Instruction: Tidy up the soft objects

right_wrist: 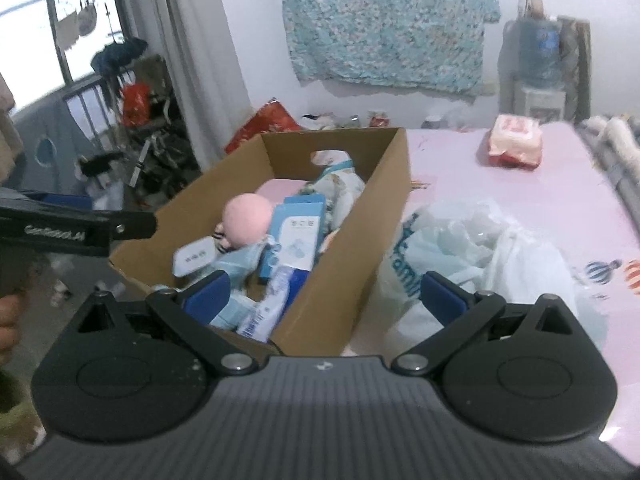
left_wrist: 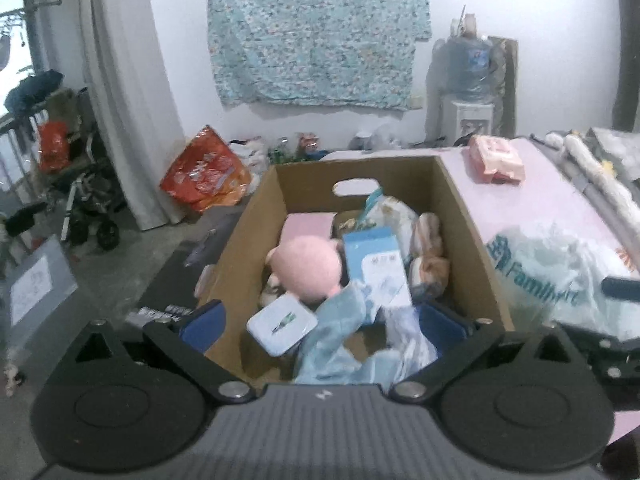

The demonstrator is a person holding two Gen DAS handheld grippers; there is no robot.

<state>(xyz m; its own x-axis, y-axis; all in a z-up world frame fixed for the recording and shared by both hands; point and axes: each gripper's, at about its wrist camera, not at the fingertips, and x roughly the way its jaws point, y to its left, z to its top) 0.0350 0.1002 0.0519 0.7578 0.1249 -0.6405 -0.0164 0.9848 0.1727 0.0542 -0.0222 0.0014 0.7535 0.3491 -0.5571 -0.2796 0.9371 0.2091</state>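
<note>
My left gripper [left_wrist: 322,320] and right gripper [right_wrist: 324,294], fingers spread and empty, hover over the cardboard box [right_wrist: 384,184]; the slippery plastic bag [right_wrist: 480,248] may slide off the bed.

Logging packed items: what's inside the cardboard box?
Inside the cardboard box: pink plush toy, blue-white carton, small white tin, light-blue cloth, patterned pouch, pink flat item. The box floor and anything beneath the pile are covered.
</note>
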